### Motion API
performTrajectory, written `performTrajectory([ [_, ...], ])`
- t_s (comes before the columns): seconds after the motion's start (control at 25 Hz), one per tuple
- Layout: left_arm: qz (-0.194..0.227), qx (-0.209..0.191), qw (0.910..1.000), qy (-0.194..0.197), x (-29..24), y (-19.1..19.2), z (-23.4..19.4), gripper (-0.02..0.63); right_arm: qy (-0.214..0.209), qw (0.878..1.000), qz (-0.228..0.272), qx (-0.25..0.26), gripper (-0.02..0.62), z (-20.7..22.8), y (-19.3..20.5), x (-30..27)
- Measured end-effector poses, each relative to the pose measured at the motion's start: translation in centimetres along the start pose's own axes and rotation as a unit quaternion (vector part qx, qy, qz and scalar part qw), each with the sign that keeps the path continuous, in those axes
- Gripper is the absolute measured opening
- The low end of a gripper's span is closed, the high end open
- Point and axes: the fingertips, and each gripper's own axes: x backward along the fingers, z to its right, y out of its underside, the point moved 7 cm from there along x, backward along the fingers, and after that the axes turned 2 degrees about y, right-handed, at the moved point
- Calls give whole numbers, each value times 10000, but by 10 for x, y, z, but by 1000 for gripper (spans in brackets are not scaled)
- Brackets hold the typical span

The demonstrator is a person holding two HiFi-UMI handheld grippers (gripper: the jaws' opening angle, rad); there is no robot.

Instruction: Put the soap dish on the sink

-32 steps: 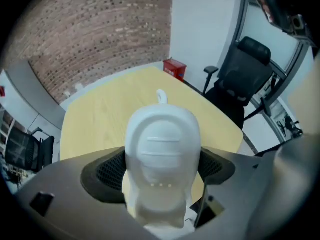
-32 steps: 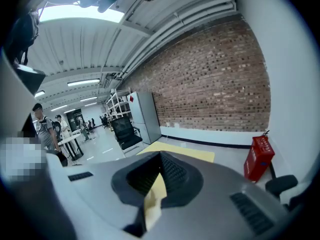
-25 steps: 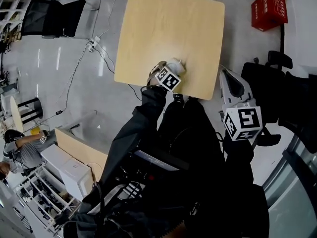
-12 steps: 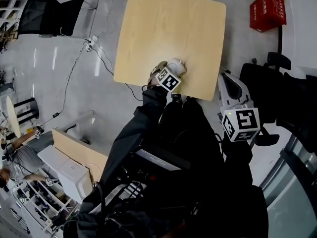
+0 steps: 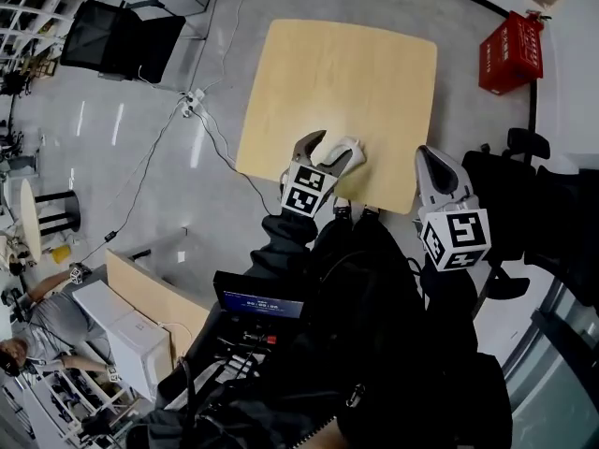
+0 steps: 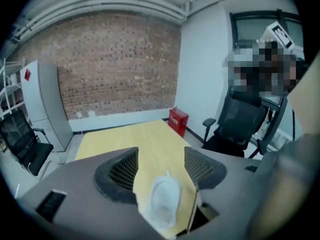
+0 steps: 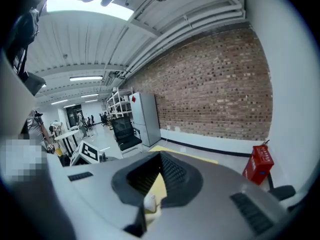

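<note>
The white soap dish [image 5: 350, 148] lies on the light wooden table [image 5: 346, 73], close to its near edge. My left gripper [image 5: 328, 151] hangs above and just behind the dish, free of it. Its jaws have just been closing and stand apart with nothing between the pads. In the left gripper view the dish [image 6: 165, 200] shows lower down on the tabletop [image 6: 135, 139], framed by my left gripper [image 6: 161, 165]. My right gripper [image 5: 427, 155] hovers off the table's near right corner, jaws together and holding nothing. The right gripper [image 7: 160, 158] view shows its tips meeting.
A red box [image 5: 510, 37] stands on the floor past the table's far right corner. Black office chairs [image 5: 524, 181] crowd the right side, another [image 5: 117, 36] is far left. A cable and power strip [image 5: 195, 96] lie on the floor left of the table. A person [image 5: 42, 321] is at lower left.
My left gripper has lifted off the soap dish and drawn back toward me, with its jaws narrower than before. The dish stays on the table. The right gripper has barely shifted.
</note>
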Motion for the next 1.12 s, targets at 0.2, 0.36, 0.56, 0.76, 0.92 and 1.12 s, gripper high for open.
performTrajectory([
  [0.2, 1037, -36, 9942, -276, 49, -65, -7, 150, -68, 9993, 322, 175, 6, -14, -29, 1],
  [0.36, 1664, 255, 9850, -387, 84, -100, -11, 3, -92, 9978, 590, 269, 6, -22, -51, 6],
  [0.56, 2242, 407, 9719, -595, 115, -136, -11, 3, -93, 9946, 965, 380, 6, -28, -73, 11],
  [0.76, 2747, 432, 9568, -846, 143, -166, -9, 3, -65, 9908, 1268, 459, 6, -32, -89, 15],
  [0.92, 2881, 344, 9527, -909, 153, -179, -5, 3, 8, 9872, 1517, 499, 6, -29, -98, 22],
  [1.12, 2953, 275, 9500, -980, 161, -189, 0, 3, 78, 9834, 1733, 533, 6, -23, -107, 30],
])
